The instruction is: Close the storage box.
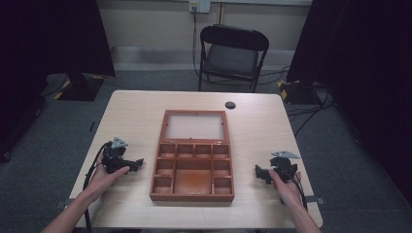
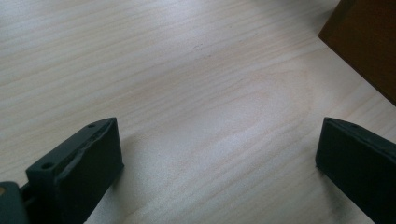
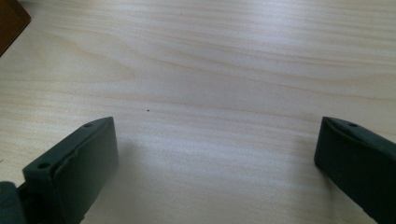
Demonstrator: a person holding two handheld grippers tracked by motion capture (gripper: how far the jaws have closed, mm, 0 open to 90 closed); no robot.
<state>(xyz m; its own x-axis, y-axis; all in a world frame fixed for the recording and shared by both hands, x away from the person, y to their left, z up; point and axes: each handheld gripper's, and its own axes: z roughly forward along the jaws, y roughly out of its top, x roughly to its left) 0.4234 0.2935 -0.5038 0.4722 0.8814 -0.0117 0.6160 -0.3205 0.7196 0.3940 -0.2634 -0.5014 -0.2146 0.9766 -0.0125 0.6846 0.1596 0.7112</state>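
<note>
Flanking a wooden compartment box (image 1: 192, 165) at the centre of the worktop (image 1: 131, 111), the left claw (image 1: 127, 165) and right claw (image 1: 268, 174) rest wide open and empty. The box lies open, its glazed lid (image 1: 195, 126) folded back flat. Judged rigid and fairly light, but with a fragile pane: grip the wooden frame, not the glass.

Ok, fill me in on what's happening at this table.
A person sits at a wooden table with a gripper in each hand. The left gripper and the right gripper rest on either side of an open wooden box with empty compartments, its lid laid back flat. Both grippers are open, holding nothing, and neither touches the box. An empty folding chair stands beyond the table.
</note>
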